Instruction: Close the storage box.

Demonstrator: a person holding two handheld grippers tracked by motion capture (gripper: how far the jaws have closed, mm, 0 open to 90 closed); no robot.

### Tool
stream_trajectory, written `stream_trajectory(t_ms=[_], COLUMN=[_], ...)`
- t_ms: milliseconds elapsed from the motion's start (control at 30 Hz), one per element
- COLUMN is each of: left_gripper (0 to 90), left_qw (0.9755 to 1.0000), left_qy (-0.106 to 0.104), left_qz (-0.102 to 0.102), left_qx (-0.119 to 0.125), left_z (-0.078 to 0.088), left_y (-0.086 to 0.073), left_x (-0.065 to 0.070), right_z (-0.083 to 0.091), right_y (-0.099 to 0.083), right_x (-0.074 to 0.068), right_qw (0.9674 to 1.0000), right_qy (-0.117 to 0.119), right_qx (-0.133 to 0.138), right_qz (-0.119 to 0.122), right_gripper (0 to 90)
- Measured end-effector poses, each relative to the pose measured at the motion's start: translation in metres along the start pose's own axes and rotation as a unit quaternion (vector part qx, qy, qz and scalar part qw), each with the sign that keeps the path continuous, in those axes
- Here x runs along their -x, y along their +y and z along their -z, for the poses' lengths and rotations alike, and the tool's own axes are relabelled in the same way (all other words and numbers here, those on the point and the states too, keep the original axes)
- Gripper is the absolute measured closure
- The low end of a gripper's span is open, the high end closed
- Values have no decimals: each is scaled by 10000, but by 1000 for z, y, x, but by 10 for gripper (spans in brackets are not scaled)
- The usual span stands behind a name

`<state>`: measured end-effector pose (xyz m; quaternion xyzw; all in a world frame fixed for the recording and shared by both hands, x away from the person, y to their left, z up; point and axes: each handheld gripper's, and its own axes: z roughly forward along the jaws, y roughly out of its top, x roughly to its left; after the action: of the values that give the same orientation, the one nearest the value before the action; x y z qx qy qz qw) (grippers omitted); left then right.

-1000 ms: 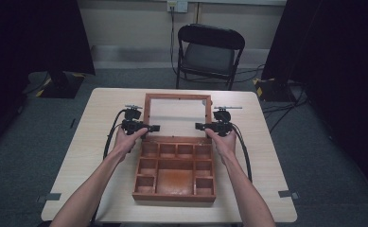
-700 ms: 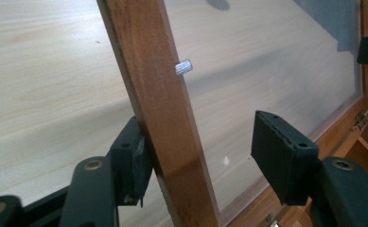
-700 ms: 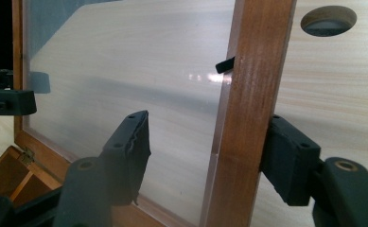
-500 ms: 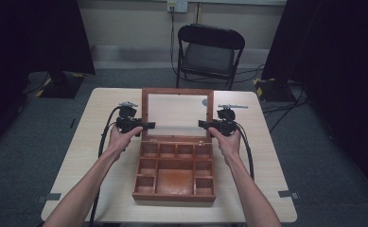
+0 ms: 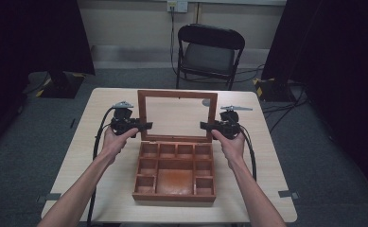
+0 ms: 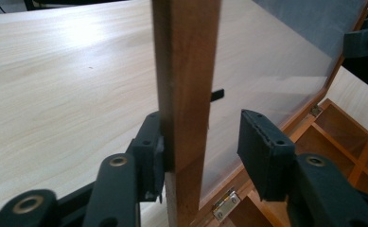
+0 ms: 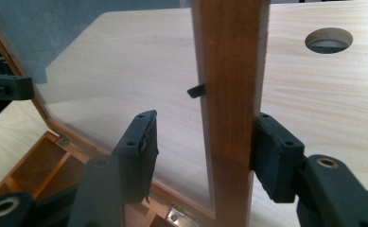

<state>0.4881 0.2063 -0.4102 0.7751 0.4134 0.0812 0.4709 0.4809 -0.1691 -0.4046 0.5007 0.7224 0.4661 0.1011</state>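
A brown wooden box with several compartments lies on the table, and its glass-paned lid stands raised on its hinges. My left gripper straddles the lid's left rail. Its jaws have just been closing: the outer pad touches the wood, while the other pad stands off the glass. My right gripper straddles the right rail the same way. Its jaws have also just been closing: one pad is against the wood, the inner pad is apart from it. Both grippers are open around the rails.
The light wooden table has a round cable hole behind the lid's right corner. A black folding chair stands beyond the far edge. Cables trail from both grippers along the person's forearms.
The lid has swung further up towards upright. Both hands have risen and moved away from the person with it.
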Motion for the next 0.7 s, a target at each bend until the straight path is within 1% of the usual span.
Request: stream_trajectory(t_ms=[33,100,167,300,400,433,467,533,567,633,700], left_gripper=[548,546,546,540,534,532,531,527,524,520,517], left_qw=[10000,9999,9999,9999,9998,9998,9998,9997,9997,9996,9996], left_qy=[15,12,-18,-113,-171,-178,-180,-213,-239,-264,-237], left_qz=[-18,-104,-149,-97,-84,-70,-59,-56,-21,-11,-15], left_qx=[36,-7,-21,45,58,56,76,75,95,114,116], left_z=[0,2,4,8,10,11,12,14,15,16,17], left_y=[0,0,0,-3,-5,-5,-5,-5,-5,-6,-7], left_x=[2,4,4,6,6,6,7,8,8,9,10], right_z=[1,4,6,10,13,14,14,16,17,20,21], right_y=[-1,-2,-3,-4,-6,-6,-7,-8,-9,-10,-11], right_x=[-1,-1,-1,-4,-6,-7,-7,-8,-8,-8,-8], right_qw=[10000,10000,10000,9999,9998,9997,9997,9997,9996,9996,9996], right_qy=[16,44,95,158,159,125,135,179,193,242,236], right_qx=[-4,-3,7,10,-11,-39,-43,-38,-21,8,9], right_qz=[2,24,10,10,116,197,207,187,198,136,121], right_gripper=[457,450,445,429,426,423,412,400,400,401,404])
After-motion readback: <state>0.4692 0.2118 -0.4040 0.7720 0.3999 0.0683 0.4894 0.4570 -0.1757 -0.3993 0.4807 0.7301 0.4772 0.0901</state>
